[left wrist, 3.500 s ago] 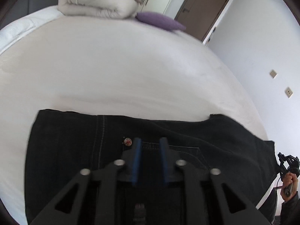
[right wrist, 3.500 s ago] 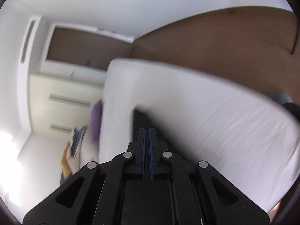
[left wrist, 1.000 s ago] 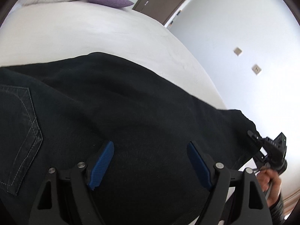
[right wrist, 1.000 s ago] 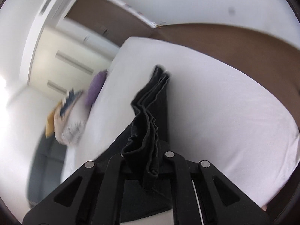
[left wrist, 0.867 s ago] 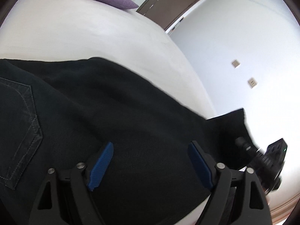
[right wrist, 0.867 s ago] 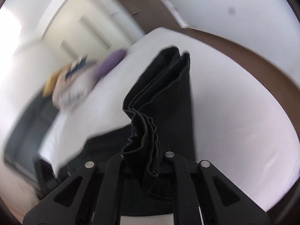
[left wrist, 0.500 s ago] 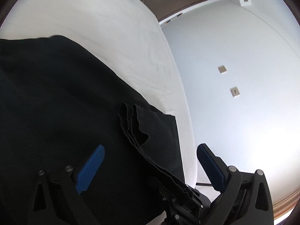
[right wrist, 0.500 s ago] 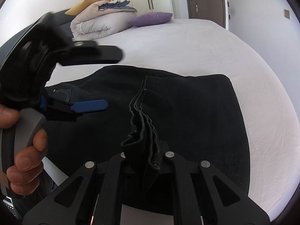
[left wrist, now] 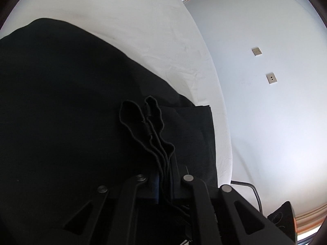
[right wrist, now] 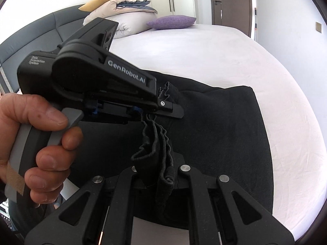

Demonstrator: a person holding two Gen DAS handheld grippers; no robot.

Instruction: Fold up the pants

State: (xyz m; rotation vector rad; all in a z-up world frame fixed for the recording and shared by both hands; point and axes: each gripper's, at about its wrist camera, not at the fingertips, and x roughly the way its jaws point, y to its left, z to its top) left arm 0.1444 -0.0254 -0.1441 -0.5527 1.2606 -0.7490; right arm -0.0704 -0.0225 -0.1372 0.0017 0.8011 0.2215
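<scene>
White bedsheet (left wrist: 143,20) and a pale wall w/ two socket plates (left wrist: 271,78) fill the left wrist view. Black pants (left wrist: 61,102) are spread over the near part of the bed, reaching its right edge. Left gripper (left wrist: 163,180) is seen clamped on the bunched hem layers (left wrist: 149,126), cloth pinched betw. the jaws. Pad faces are mostly buried in fabric.

Right wrist view: a bed w/ grey headboard (right wrist: 30,32), folded duvet (right wrist: 126,18) and purple pillow (right wrist: 170,22) at the far end. Right gripper (right wrist: 161,180) is shut on the same hem bundle; left gripper (right wrist: 170,109) is held by a hand (right wrist: 34,134) and bites the hem just above.

Step judged: a leg-end fold, both hem corners gripped. Next, the hem prob. needs carrying across toward the waistband, kept taut. Waistband is not visible; layer count is unclear.
</scene>
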